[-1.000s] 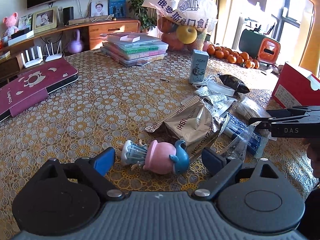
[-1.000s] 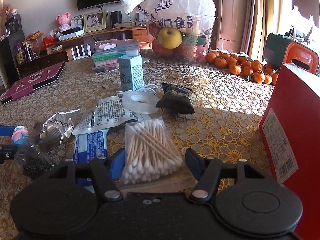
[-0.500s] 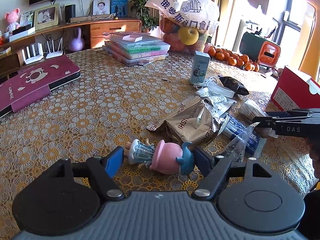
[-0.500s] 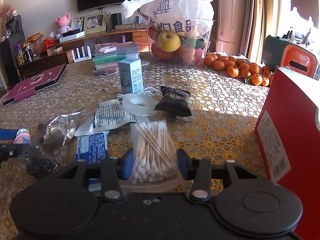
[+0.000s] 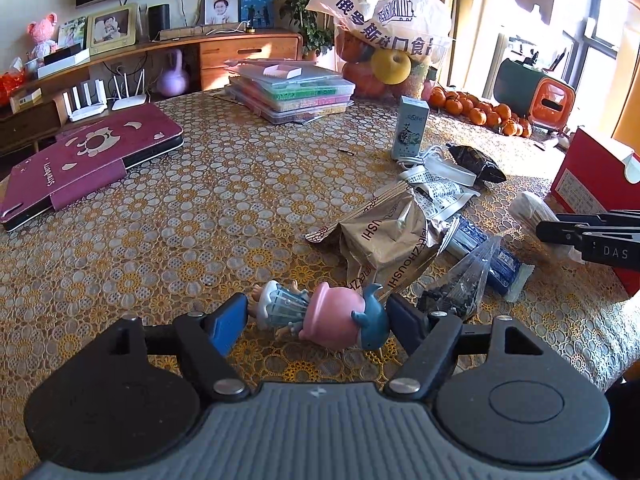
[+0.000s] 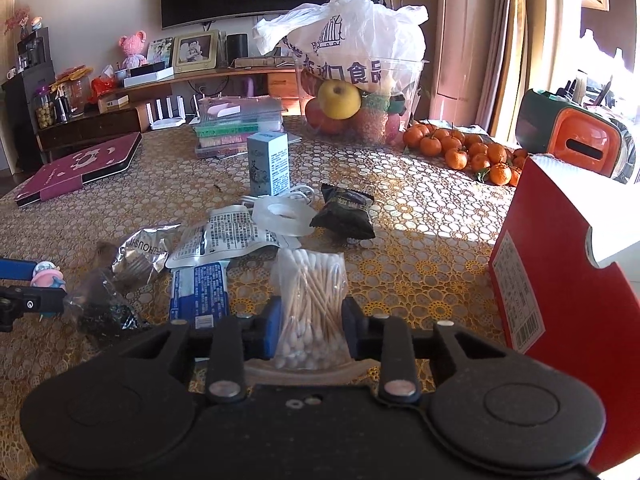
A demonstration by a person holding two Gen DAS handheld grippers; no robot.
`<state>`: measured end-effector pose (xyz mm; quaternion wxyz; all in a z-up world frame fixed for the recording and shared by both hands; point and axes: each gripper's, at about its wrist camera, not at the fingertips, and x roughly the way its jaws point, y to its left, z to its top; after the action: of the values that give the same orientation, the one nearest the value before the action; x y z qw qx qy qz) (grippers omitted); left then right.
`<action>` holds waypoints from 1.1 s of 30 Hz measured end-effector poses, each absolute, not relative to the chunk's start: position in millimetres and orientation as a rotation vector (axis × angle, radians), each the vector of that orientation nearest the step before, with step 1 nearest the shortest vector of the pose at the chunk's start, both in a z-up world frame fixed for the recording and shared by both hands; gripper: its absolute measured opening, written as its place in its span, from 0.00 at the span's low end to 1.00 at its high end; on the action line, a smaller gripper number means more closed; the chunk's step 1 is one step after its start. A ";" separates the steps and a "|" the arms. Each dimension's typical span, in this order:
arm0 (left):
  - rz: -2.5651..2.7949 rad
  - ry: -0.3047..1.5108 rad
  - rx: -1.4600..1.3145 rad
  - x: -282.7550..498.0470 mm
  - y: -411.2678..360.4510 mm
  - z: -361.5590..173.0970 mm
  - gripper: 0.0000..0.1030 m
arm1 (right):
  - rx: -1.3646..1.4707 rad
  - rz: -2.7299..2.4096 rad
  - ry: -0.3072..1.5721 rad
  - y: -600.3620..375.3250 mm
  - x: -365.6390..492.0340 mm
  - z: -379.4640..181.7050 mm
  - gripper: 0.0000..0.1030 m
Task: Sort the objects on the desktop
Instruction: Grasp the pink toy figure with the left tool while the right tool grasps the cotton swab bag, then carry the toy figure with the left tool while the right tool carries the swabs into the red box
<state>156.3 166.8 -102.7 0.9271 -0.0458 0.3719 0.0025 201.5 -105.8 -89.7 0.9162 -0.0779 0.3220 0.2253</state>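
On the lace-covered bench, bare to my left, the figurine lies crosswise between my left gripper's part-open jaws, head rightward, while my right gripper pinches the swab pack, pointing away.

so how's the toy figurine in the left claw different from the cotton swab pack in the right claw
The toy figurine is hard, pink and blue, lying sideways across the left claw, whose jaws bracket it loosely. The cotton swab pack is a soft clear bag lying lengthwise in the right claw, squeezed by its jaws. Both appear to rest on the lace tablecloth.
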 end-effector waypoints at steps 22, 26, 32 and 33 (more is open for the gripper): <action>-0.035 0.737 -0.111 105.8 123.1 -41.6 0.74 | -0.074 0.493 0.624 -144.2 135.5 -42.3 0.30; -0.062 0.726 -0.102 99.5 108.3 -30.0 0.74 | -0.065 0.494 0.611 -154.5 124.0 -30.0 0.30; -0.100 0.710 -0.090 94.0 85.0 -12.1 0.74 | -0.061 0.490 0.585 -168.3 109.2 -10.6 0.30; -0.106 0.707 -0.085 93.4 81.1 -9.5 0.74 | -0.061 0.488 0.580 -170.9 107.4 -7.4 0.30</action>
<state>93.4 81.1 -9.5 0.9360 -0.0416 0.3458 -0.0517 107.4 -170.9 -7.4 0.9286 -0.0299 0.2831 0.2380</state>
